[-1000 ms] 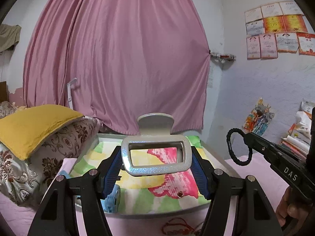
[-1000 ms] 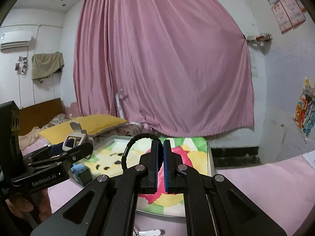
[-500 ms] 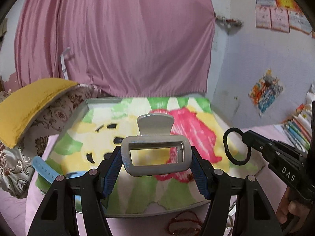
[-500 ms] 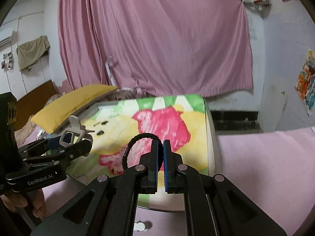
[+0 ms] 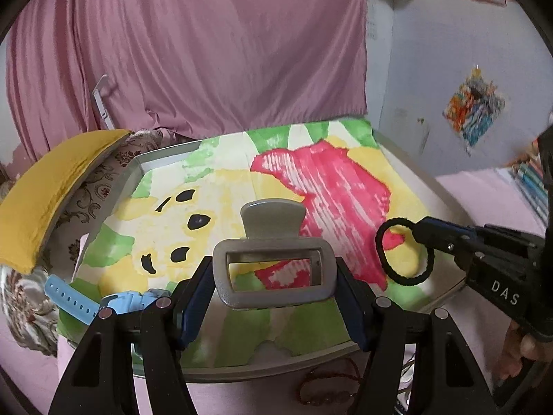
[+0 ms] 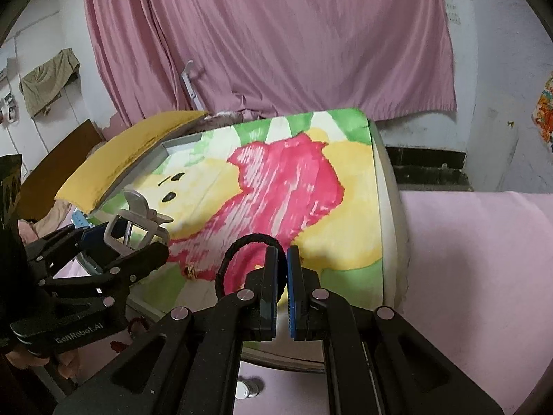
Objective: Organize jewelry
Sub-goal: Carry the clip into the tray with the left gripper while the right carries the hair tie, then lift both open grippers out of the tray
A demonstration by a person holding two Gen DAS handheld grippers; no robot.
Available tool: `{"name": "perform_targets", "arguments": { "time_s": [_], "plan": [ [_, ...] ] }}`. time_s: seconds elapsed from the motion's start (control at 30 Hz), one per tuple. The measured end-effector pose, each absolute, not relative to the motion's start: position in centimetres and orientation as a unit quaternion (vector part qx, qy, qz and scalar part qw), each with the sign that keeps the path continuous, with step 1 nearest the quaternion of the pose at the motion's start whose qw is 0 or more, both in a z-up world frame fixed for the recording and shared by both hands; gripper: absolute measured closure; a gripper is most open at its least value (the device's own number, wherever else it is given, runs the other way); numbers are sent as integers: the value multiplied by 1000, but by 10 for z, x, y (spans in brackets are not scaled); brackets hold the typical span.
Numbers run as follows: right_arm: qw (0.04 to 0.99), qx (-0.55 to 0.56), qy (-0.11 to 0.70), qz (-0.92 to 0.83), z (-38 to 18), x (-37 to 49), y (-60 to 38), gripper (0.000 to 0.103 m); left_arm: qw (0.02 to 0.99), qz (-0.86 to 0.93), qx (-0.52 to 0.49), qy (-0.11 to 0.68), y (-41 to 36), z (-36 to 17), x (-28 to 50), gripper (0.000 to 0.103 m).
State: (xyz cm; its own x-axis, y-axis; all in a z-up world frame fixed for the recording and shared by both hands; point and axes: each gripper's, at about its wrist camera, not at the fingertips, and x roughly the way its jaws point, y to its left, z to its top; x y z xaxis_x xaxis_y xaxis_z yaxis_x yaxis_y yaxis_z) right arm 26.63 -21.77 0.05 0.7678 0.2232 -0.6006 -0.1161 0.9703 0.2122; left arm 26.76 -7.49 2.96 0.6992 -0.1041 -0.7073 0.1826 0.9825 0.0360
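Note:
My left gripper (image 5: pixel 274 292) is shut on a silver hair claw clip (image 5: pixel 274 269), held above the near edge of a grey tray (image 5: pixel 138 162) lined with a colourful painted cloth. The clip also shows in the right wrist view (image 6: pixel 133 226). My right gripper (image 6: pixel 282 269) is shut on a black hair tie (image 6: pixel 238 252), whose loop hangs left of the fingers over the cloth. The hair tie also shows in the left wrist view (image 5: pixel 402 252) at the right. A light blue watch (image 5: pixel 103 302) lies at the tray's near left corner.
A red string bracelet (image 5: pixel 328 385) lies on the pink sheet in front of the tray. A yellow pillow (image 5: pixel 45 186) on a patterned cushion borders the tray's left side. A pink curtain (image 5: pixel 190 52) hangs behind. Books (image 5: pixel 532 180) stack at far right.
Both grippers have moved forward and tilted down over the tray, so the cloth fills more of each view. Both still hold their items.

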Motion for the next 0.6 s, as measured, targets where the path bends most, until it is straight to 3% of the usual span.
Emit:
{"name": "perform_targets", "arguments": {
  "time_s": [0.27,0.33,0.4,0.5,0.6],
  "plan": [
    [938,80,325,91,1,264,-218,95,916,-79,63,389,-79,28,267,39],
    [942,80,314,87,3,260,-219,80,918,-82,51,385,-76,30,265,39],
    [947,83,299,86,8,252,-221,73,920,-84,36,381,-72,32,264,38],
    [956,82,270,81,16,239,-223,72,924,-89,8,371,-65,36,259,36],
    [965,84,239,73,24,224,-225,60,933,-92,-15,347,-59,43,249,29]
  ]
}}
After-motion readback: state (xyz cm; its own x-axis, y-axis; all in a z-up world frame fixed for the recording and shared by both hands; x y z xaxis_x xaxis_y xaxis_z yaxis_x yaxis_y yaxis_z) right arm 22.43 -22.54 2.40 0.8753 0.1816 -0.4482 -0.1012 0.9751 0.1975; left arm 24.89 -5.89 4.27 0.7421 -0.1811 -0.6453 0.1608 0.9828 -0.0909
